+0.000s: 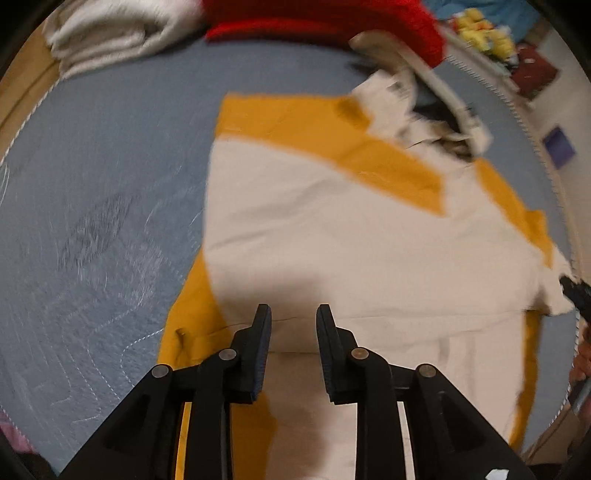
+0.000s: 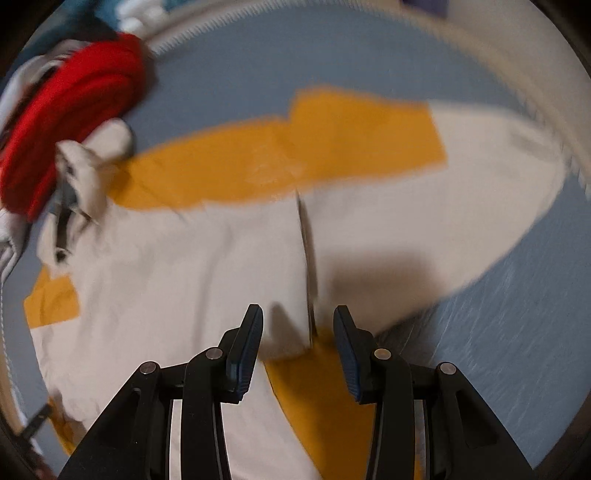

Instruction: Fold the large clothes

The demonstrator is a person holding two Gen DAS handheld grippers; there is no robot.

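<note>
While agape, both hand-held grippers (image 1: 293,314) (image 2: 298,315) above jacket (image 1: 332,236).

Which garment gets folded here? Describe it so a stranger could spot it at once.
Start from the blue-grey quilted bedspread that fills the scene. Spread flat across its middle, under both open grippers, lies the cream and mustard-yellow garment. Unlike the bunched red garment and the folded off-white pile at the far edge, it is laid out flat and two-coloured, with yellow panels.
</note>
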